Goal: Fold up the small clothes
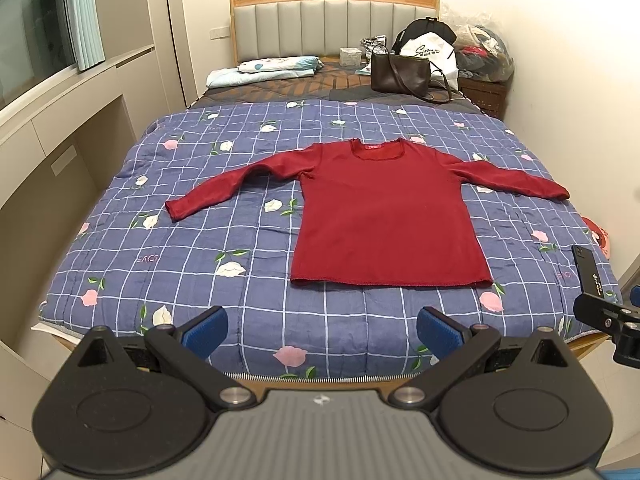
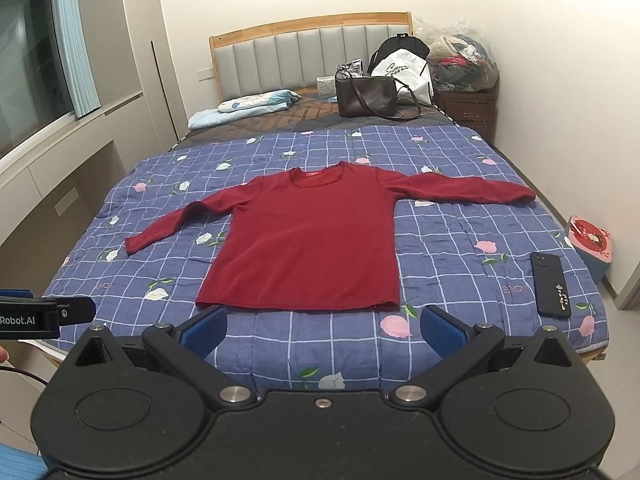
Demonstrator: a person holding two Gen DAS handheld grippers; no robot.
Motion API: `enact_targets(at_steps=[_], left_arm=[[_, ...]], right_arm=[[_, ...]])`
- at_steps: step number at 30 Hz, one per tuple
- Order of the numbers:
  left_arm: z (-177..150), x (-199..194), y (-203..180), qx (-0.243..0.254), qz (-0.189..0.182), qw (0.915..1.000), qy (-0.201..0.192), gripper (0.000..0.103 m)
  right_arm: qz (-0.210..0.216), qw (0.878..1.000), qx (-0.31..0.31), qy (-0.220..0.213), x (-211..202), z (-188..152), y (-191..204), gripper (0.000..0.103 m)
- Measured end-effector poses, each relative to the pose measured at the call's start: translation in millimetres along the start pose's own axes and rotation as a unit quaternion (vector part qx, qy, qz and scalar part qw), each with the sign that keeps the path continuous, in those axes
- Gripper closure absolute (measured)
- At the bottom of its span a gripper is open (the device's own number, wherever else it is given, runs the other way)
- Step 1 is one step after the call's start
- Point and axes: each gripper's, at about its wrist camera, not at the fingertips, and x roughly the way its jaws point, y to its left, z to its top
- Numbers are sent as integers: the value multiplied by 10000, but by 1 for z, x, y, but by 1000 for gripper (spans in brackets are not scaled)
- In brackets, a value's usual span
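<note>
A red long-sleeved top (image 1: 384,216) (image 2: 308,240) lies flat on the blue checked quilt (image 1: 248,280) (image 2: 460,240), neck towards the headboard and both sleeves spread out to the sides. My left gripper (image 1: 322,334) hovers over the foot of the bed, short of the hem, open with nothing between its blue pads. My right gripper (image 2: 322,334) stands the same way just before the hem, open and empty. The left wrist view shows part of the right gripper at its right edge; the right wrist view shows the left gripper at its left edge.
A black phone (image 2: 550,284) lies on the quilt near the right edge. At the head end sit a brown handbag (image 2: 366,94), a white bag (image 2: 404,70) and folded bedding (image 2: 244,106). A cabinet runs along the left; a pink box (image 2: 590,240) stands by the right wall.
</note>
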Motion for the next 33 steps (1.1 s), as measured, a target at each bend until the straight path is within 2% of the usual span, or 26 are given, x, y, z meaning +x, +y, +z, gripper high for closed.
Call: enact_targets(at_steps=[17, 18, 23, 33], left_arm=[[4, 7, 0, -2, -17, 9999, 151, 0], [5, 8, 0, -2, -15, 9999, 164, 0], [8, 13, -1, -26, -15, 9997, 252, 0], [17, 28, -12, -173, 46, 9989, 423, 0]], right_arm=[[8, 10000, 8, 31, 5, -2, 0, 0], [3, 10000, 8, 54, 17, -4, -2, 0], [12, 10000, 4, 74, 20, -4, -2, 0], [82, 9997, -10, 215, 33, 11, -13, 0]])
